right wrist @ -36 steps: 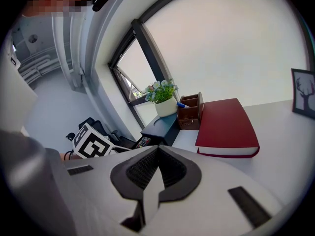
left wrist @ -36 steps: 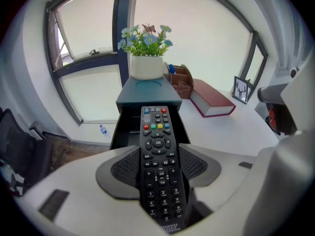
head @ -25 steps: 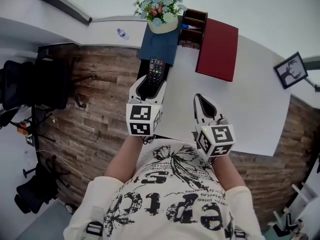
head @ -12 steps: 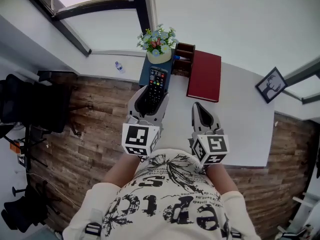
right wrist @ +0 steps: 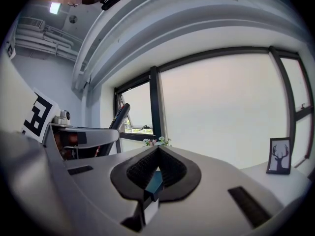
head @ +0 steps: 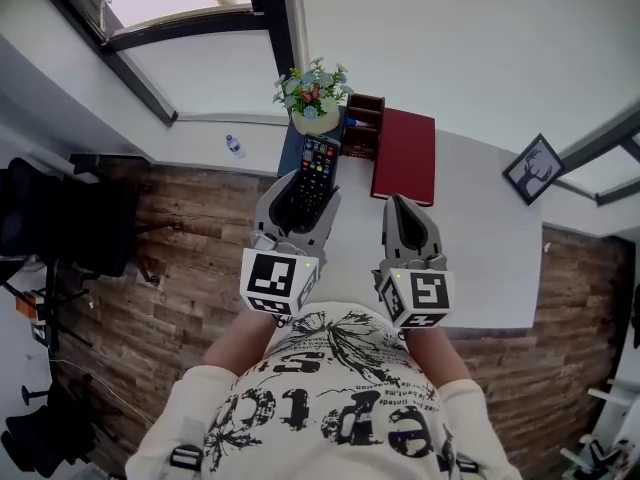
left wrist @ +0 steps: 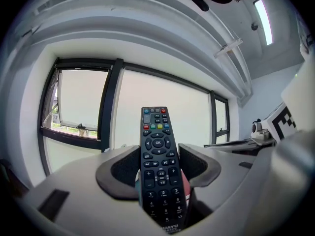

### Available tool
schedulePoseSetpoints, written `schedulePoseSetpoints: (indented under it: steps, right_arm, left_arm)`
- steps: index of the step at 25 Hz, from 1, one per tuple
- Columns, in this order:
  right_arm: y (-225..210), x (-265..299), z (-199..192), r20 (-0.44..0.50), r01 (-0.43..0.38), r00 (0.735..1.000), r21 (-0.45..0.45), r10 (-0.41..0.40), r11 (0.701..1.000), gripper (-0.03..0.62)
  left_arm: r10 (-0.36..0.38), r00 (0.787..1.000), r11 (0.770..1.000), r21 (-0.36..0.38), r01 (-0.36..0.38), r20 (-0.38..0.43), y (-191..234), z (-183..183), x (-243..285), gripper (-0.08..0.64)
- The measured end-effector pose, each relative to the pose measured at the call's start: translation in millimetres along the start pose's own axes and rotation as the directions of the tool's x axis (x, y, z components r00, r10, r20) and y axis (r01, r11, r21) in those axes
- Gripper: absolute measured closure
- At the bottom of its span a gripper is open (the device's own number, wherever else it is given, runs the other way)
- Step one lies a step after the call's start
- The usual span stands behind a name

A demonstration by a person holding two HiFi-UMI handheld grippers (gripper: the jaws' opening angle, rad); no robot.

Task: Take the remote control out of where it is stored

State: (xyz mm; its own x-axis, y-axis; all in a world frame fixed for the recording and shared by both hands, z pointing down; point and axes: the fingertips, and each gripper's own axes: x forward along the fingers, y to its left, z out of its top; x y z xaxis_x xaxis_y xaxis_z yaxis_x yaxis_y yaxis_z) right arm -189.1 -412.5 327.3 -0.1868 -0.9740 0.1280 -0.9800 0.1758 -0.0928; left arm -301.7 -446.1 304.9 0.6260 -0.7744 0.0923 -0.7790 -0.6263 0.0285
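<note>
The left gripper (head: 300, 190) is squeezing the remote control (head: 312, 171) by its bottom half, one jaw on each long side. The remote's long side runs away from the person, and its top end points at the flowers (head: 314, 90). It is held over the left edge of the white table (head: 480, 258), near the brown holder (head: 362, 126).

The left gripper view shows the buttons facing the camera (red power key at the far end). The head view does not show that, but it shows the red book (head: 405, 158). The right gripper (head: 406, 206) has its jaws pressed together with nothing between them. Its view shows the deer picture (right wrist: 279, 155).
</note>
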Motion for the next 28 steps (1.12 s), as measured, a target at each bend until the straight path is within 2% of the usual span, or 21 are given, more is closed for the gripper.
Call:
schedulePoseSetpoints:
  steps: [7, 19, 28]
  right_arm:
    - [12, -2, -12, -0.038, -0.033, 0.999, 0.010, 0.033, 0.999, 0.591]
    - [25, 0, -23, -0.074, -0.027, 0.997, 0.002, 0.027, 1.000, 0.591]
    - [25, 3, -23, -0.087, -0.029, 0.996, -0.026, 0.027, 0.999, 0.591]
  left_arm:
    - [0.009, 1.000, 1.000, 0.003, -0.009, 0.000, 4, -6, -9, 0.304]
    - [-0.033, 0.999, 0.999, 0.011, 0.033, -0.028, 4, -18, -15, 0.302]
    - [-0.037, 0.999, 0.999, -0.005, 0.037, -0.022, 8, -20, -12, 0.302]
